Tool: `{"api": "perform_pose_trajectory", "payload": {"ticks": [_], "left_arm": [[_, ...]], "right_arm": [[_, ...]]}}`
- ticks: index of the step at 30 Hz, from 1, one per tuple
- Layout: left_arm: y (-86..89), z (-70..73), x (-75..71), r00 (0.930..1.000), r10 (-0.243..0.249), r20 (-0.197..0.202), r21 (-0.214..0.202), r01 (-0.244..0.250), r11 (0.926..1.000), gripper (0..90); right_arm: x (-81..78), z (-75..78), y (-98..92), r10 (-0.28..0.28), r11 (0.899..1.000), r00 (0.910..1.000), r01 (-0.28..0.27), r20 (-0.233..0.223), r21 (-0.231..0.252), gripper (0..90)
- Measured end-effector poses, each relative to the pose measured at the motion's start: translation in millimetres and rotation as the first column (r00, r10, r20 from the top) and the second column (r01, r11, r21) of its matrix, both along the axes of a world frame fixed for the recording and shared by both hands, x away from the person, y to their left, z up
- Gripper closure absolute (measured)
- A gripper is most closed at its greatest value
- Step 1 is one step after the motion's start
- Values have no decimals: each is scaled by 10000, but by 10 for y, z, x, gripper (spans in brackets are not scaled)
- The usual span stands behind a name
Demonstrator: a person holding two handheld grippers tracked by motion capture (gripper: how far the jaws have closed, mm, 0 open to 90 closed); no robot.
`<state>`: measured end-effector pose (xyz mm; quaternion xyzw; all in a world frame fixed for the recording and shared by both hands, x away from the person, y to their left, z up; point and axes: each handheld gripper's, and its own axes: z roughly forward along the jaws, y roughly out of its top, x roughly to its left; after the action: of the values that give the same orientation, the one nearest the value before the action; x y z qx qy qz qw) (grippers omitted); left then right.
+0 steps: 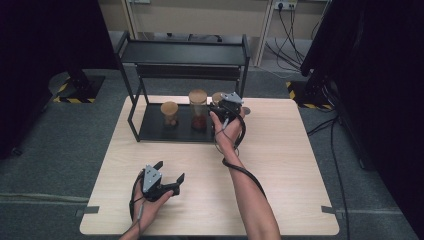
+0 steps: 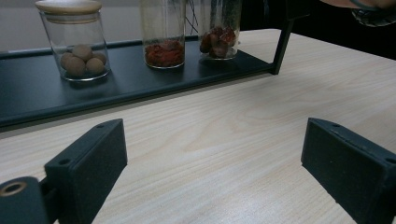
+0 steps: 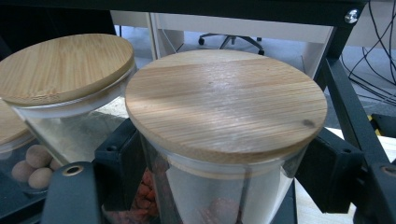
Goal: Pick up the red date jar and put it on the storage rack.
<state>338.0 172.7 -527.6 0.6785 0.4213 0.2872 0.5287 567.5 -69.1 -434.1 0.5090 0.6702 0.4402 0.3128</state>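
1. The right claw (image 3: pixel 219 186) was clamped around the rightmost glass jar (image 3: pixel 224 140), standing on the rack's lower shelf (image 2: pixel 140 84).
2. Lifting remained undone.
3. The left claw (image 2: pixel 215 168) rested released on the table (image 1: pixel 280 165).

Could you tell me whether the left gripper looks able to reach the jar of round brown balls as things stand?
Probably yes: the left gripper stands open and bare tabletop lies between it and that jar, at the open front of the shelf rack.

Dim, soft overhead light, dark corners, pale glare on the table (image 2: pixel 243 126), perhaps slight blur.
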Motion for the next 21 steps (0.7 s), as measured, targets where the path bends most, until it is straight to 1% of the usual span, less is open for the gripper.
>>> {"api": "perform_pose_trajectory", "payload": {"ticks": [8, 14, 21], "left_arm": [[-2, 0, -1, 10000, -15, -15, -14, 15, 10000, 63], [-2, 0, -2, 10000, -15, -5, -17, 15, 10000, 63], [-3, 0, -3, 10000, -22, -16, -34, 22, 10000, 63]], "right_arm": [[55, -6, 14, -284, 9996, 9996, 284, 15, -61, 255], [101, -35, 24, -401, 9991, 9992, 400, -58, -156, 254], [122, -53, 17, -479, 9987, 9988, 480, 35, -160, 254]]}}
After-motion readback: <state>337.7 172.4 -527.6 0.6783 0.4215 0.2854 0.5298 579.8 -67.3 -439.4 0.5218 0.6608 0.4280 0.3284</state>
